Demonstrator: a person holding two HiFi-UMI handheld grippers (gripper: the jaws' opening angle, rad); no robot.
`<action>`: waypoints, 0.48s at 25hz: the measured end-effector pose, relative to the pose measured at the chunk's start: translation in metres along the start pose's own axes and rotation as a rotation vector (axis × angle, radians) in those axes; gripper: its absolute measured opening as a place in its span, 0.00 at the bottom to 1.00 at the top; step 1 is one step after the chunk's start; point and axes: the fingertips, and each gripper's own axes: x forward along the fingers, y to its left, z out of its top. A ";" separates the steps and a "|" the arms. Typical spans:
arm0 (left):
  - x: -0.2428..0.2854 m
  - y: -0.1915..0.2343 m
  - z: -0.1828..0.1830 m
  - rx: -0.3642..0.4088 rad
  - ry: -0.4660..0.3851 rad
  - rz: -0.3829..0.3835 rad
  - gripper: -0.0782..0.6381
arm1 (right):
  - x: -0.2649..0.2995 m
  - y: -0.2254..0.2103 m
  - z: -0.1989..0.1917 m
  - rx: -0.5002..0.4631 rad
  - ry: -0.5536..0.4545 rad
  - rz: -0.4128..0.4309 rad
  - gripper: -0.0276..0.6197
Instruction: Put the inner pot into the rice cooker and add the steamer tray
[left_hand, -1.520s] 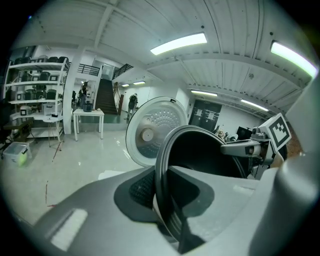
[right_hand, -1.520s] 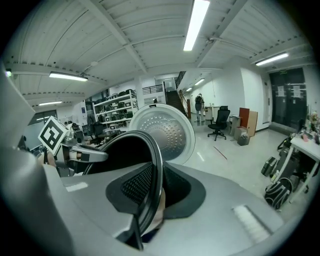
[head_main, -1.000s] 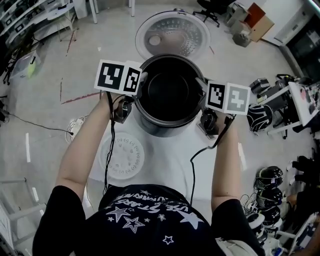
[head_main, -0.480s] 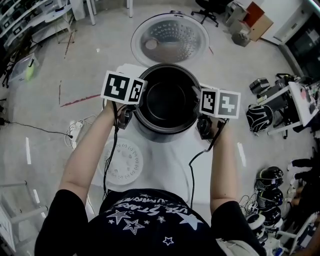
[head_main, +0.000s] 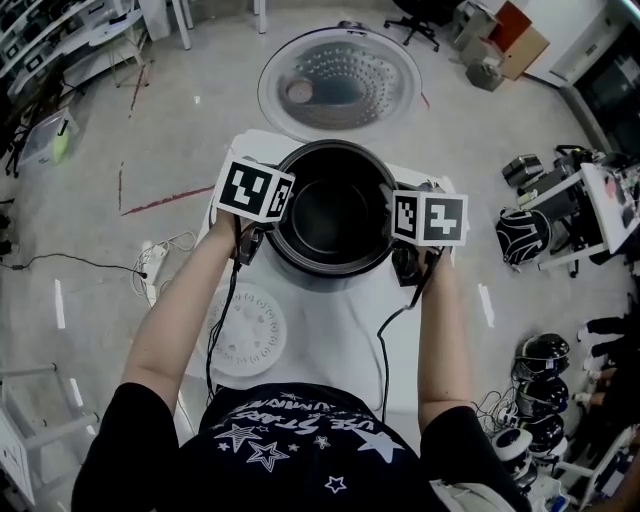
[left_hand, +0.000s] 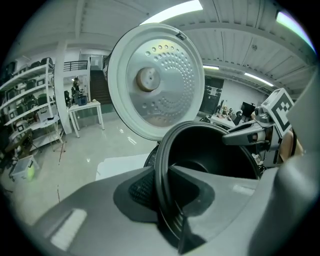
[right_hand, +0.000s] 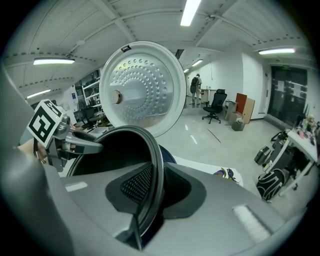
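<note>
My left gripper (left_hand: 162, 200) and right gripper (right_hand: 147, 197) each pinch the inner pot (head_main: 335, 205) by its rim, left and right. The rice cooker's lid (head_main: 340, 80) stands open just beyond, so I judge the way in is straight down.

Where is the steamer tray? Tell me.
Head view: the steamer tray lies on the table, left side, beside the left forearm, nearer the person than the inner pot.

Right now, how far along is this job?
Done: the lid stands open. In hand: left gripper and right gripper each clamp the rim of the inner pot; seated or not, I cannot tell. Left: release it, add the steamer tray from the table.
</note>
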 end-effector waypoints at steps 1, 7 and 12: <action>0.001 -0.001 0.000 0.006 0.001 0.003 0.21 | 0.001 -0.001 -0.002 -0.017 0.001 -0.009 0.18; 0.008 0.000 -0.004 0.065 0.011 0.049 0.22 | 0.008 -0.004 -0.009 -0.054 0.008 -0.041 0.19; 0.014 -0.003 -0.002 0.131 0.000 0.104 0.23 | 0.011 -0.012 -0.013 -0.085 0.005 -0.084 0.19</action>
